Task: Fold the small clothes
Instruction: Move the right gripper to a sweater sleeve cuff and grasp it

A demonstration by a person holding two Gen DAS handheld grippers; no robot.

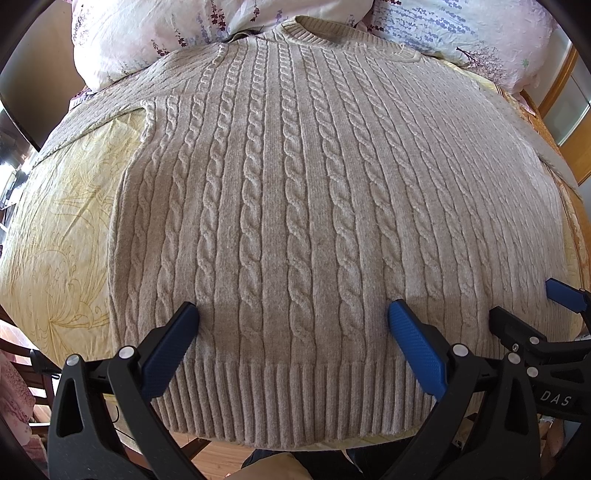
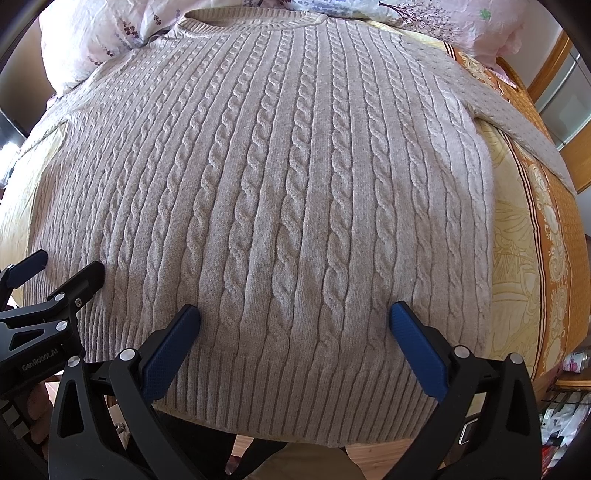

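A beige sweater [image 1: 280, 206] lies flat on the yellow bedspread [image 1: 62, 229], collar toward the pillows [image 1: 155, 33]. Left claw [image 1: 293, 321] and right claw [image 2: 295, 319] hang spread wide above its hem, gripping nothing.

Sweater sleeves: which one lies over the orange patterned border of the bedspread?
The right sleeve, running out toward the bed's right edge across the orange border. The left sleeve lies on pale yellow fabric instead.
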